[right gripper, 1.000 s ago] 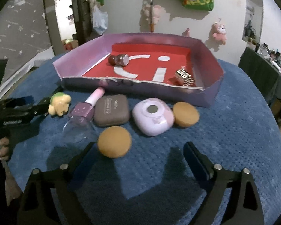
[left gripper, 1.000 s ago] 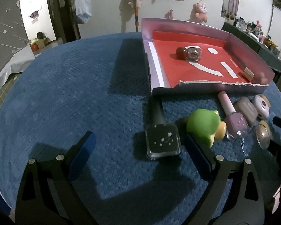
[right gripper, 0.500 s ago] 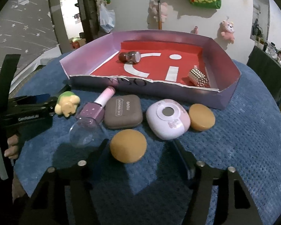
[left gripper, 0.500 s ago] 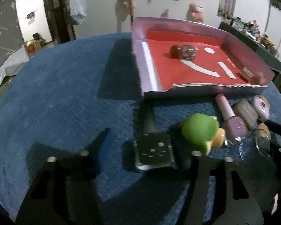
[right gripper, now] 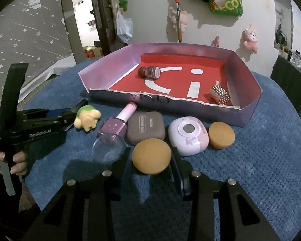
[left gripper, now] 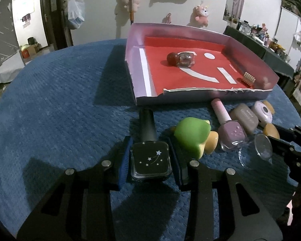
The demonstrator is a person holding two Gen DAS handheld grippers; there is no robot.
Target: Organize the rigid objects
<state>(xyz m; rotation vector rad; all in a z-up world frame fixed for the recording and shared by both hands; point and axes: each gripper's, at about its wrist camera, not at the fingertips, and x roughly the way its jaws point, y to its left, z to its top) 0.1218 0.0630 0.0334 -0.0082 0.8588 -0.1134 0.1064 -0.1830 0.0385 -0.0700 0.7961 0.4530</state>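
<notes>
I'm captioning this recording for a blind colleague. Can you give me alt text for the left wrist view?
The left gripper is closing its fingers around a black nail polish bottle lying on a blue cloth. Beside it lie a green toy and a mauve polish bottle; behind stands an open box with a red floor.

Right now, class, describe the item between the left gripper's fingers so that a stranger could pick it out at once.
Find the purple box with the red floor on the blue cloth. In front of its near left corner lies the black bottle, beside the green toy. It alone is black, with white stars and a long dark cap.
</notes>
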